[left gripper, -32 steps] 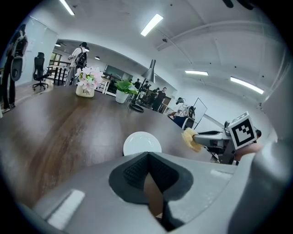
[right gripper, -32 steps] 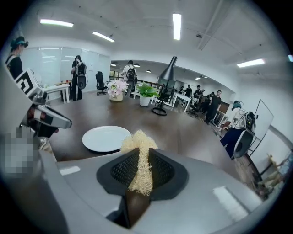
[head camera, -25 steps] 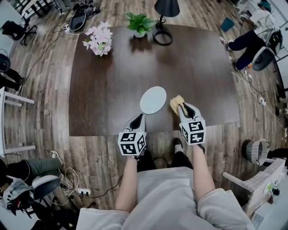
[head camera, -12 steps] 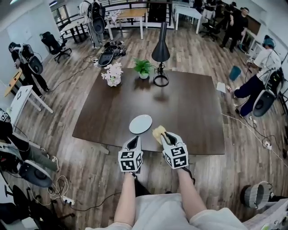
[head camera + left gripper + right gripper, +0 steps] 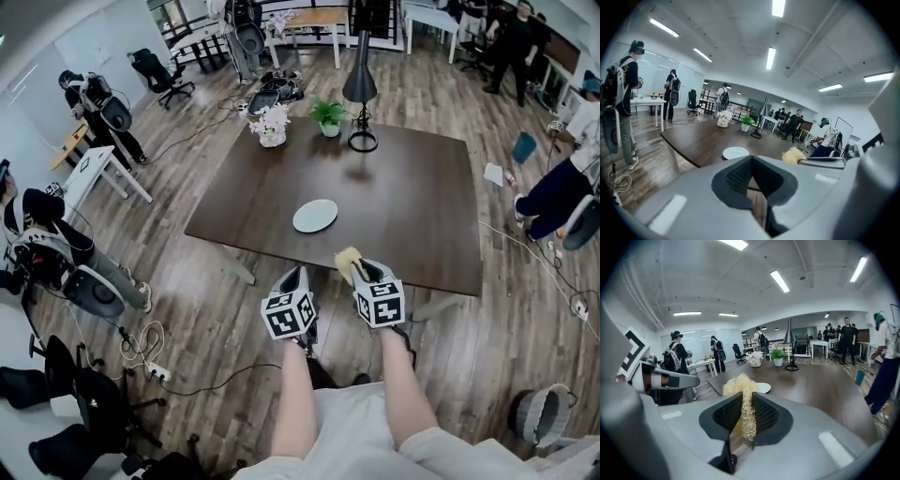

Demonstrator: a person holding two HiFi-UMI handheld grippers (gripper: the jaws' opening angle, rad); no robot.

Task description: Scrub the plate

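A white plate (image 5: pixel 315 216) lies empty on the dark wooden table (image 5: pixel 412 187), near its front edge; it also shows in the left gripper view (image 5: pixel 735 153) and the right gripper view (image 5: pixel 763 387). Both grippers hang in front of the table, over the wood floor, well short of the plate. My right gripper (image 5: pixel 359 273) (image 5: pixel 745 397) is shut on a yellow fibrous scrubber (image 5: pixel 348 260) (image 5: pixel 740 383), which sticks out past the tips. My left gripper (image 5: pixel 298 276) (image 5: pixel 751 159) has its tips together with nothing between them.
At the table's far side stand a vase of pink flowers (image 5: pixel 271 123), a small green plant (image 5: pixel 328 114) and a black lamp (image 5: pixel 360 89). Several people, chairs, white desks and floor cables surround the table. A grey basket (image 5: pixel 542 414) sits at the lower right.
Both grippers have drawn back from the plate and risen, from over the table's front edge to over the floor. The head view now takes in much more room. The plate has stayed put.
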